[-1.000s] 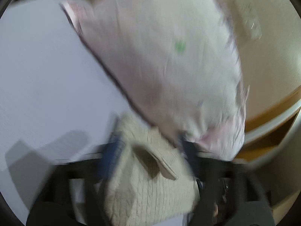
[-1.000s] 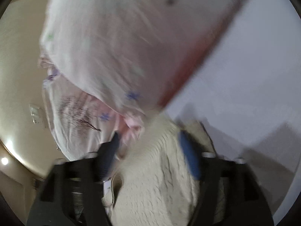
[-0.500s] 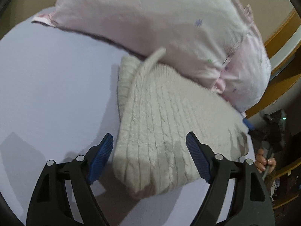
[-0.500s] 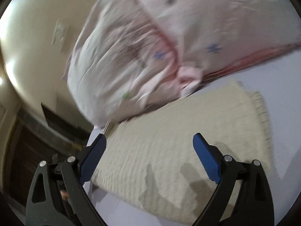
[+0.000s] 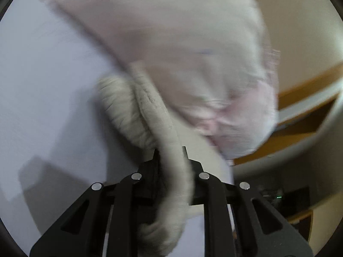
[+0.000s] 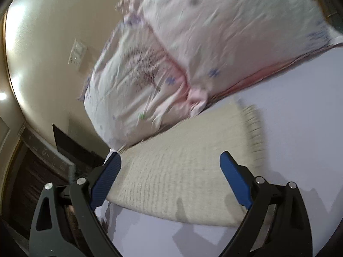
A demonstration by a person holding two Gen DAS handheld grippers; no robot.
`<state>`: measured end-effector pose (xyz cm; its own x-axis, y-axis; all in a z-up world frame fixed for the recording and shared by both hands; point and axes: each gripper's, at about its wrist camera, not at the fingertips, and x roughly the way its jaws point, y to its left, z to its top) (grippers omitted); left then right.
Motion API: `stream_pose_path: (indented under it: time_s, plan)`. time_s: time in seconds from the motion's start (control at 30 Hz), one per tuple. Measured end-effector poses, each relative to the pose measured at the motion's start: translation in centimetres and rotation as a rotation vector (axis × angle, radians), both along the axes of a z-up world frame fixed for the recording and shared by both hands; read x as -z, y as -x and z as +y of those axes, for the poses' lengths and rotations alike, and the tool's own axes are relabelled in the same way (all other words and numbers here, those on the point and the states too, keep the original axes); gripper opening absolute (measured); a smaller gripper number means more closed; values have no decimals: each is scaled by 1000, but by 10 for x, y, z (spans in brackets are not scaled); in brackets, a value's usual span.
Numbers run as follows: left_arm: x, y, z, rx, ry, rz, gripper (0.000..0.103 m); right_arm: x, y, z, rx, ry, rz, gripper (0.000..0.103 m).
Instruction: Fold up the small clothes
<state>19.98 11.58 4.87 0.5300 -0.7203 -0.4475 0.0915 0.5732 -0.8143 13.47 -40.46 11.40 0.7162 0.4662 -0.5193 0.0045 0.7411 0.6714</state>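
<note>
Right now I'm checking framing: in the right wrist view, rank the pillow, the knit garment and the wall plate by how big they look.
1. pillow, largest in this view.
2. knit garment, somewhat smaller, though it lies nearer the camera, so true sizes are unsure.
3. wall plate, by far the smallest, and farthest away.
</note>
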Motion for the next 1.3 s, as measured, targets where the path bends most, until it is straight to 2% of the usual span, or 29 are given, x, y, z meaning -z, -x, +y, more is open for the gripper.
stream_pose_path:
  time_s: [0.07, 0.13, 0.2, 0.23, 0.3, 0.33, 0.37, 0.43, 0.5, 0.53, 0.57, 0.6, 0.67, 0.73, 0.77, 0.83, 0.9, 0.93, 1.03, 1.1, 1.17, 1.2, 1.23, 1.27, 1.3]
  plan:
    - [-31, -1, -44, 64, 52, -75, 17, -4, 11, -14, 35, 5, -20, 93]
    - [-44, -4, -86, 129, 110, -107, 17, -6, 22, -27, 73, 0, -34, 93]
    - [-49, -8, -154, 225, 144, -129, 17, -2, 29, -37, 99, -14, -25, 93]
    - [-46, -10, -187, 267, 128, -129, 19, 0, 30, -39, 107, -16, -21, 93]
    - [-30, -16, -264, 373, 16, -82, 22, 3, 29, -43, 125, 2, -1, 93]
    - [-20, -19, -291, 422, -25, -39, 22, 4, 28, -44, 128, 9, 11, 93]
    - [-8, -21, -315, 481, -19, 24, 22, 5, 28, -46, 130, 8, 24, 93]
    - [-5, -16, -320, 530, 104, 34, 22, 4, 27, -53, 117, 3, 40, 93]
    - [-23, -6, -299, 505, 119, -71, 25, 3, 24, -56, 99, 18, 53, 99]
    - [-35, -1, -278, 456, 92, -137, 43, 7, 17, -56, 81, 16, 79, 100]
    - [-39, 3, -262, 408, 51, -169, 56, 11, 13, -55, 63, 8, 98, 100]
    - [-42, 6, -248, 349, -15, -190, 76, 18, 4, -52, 36, -5, 131, 100]
    - [-39, 11, -221, 258, -179, -208, 77, 36, -18, -41, -29, -7, 230, 100]
    - [-26, 11, -207, 226, -293, -174, 79, 52, -35, -33, -46, 31, 310, 100]
    - [-12, 12, -203, 221, -342, -131, 79, 58, -40, -31, -49, 43, 336, 100]
    - [7, 8, -199, 227, -393, -61, 81, 70, -51, -29, -62, 36, 370, 100]
    - [26, -2, -198, 250, -400, -29, 83, 79, -58, -28, -79, 8, 376, 96]
    - [30, -6, -209, 262, -403, -19, 86, 80, -61, -27, -85, 12, 353, 82]
    - [44, -10, -226, 295, -384, -3, 87, 88, -66, -27, -100, 0, 344, 41]
    - [51, -8, -230, 289, -362, -35, 84, 86, -66, -27, -91, -30, 325, 34]
    - [50, -7, -230, 294, -375, -41, 66, 74, -64, -19, -91, -20, 288, 31]
    - [45, -9, -225, 298, -358, -45, 50, 67, -62, -14, -101, -30, 261, 30]
    - [40, -5, -215, 309, -329, -50, 45, 57, -59, -8, -123, -51, 225, 29]
    - [33, -2, -203, 330, -307, -61, 44, 49, -57, 0, -154, -65, 195, 29]
    - [27, 4, -195, 335, -317, -86, 44, 43, -57, 12, -191, -68, 172, 29]
